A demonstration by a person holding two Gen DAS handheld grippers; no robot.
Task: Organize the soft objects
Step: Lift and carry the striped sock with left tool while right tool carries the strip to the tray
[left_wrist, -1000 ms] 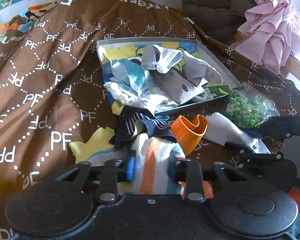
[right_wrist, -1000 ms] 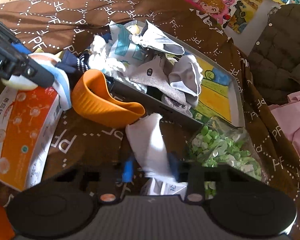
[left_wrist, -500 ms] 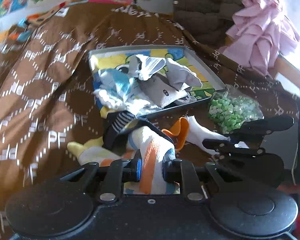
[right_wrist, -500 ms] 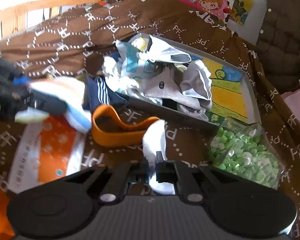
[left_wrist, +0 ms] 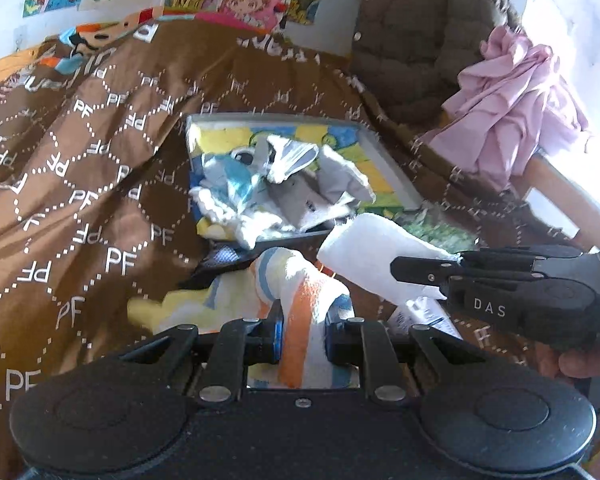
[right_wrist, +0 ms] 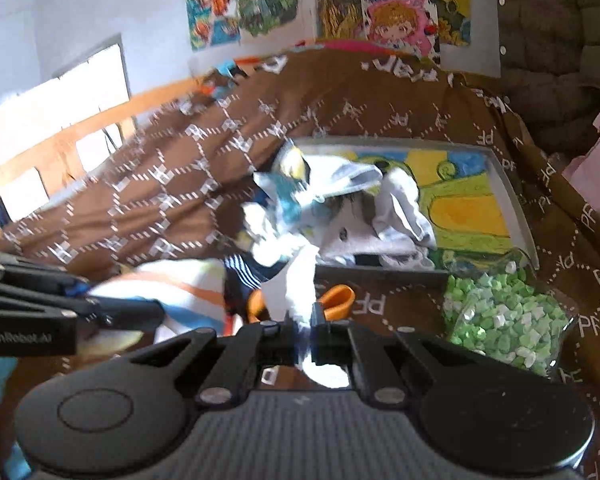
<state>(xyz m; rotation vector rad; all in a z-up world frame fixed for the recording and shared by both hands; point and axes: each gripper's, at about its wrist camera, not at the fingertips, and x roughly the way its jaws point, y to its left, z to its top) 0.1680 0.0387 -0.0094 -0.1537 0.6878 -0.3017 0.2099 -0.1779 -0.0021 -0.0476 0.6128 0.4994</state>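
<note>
My left gripper (left_wrist: 302, 334) is shut on a white sock with orange and blue stripes (left_wrist: 300, 300) and holds it above the brown blanket. My right gripper (right_wrist: 302, 330) is shut on a plain white sock (right_wrist: 296, 284), also lifted; it shows at the right of the left wrist view (left_wrist: 374, 254). Ahead lies a grey tray (left_wrist: 392, 172) with a colourful picture bottom, holding several crumpled socks (left_wrist: 276, 188). The tray shows in the right wrist view too (right_wrist: 512, 200). A dark striped sock (right_wrist: 244, 280) and a yellow sock (left_wrist: 188, 304) lie in front of the tray.
An orange cup (right_wrist: 336, 300) lies on its side before the tray. A clear bag of green pieces (right_wrist: 504, 316) sits to the right. A pink cloth (left_wrist: 520, 96) and a dark quilted jacket (left_wrist: 420, 28) are at the back right. A wooden rail (right_wrist: 60, 144) runs on the left.
Both grippers closed on their socks and lifted them off the blanket. The views now tilt up toward the tray and the wall posters.
</note>
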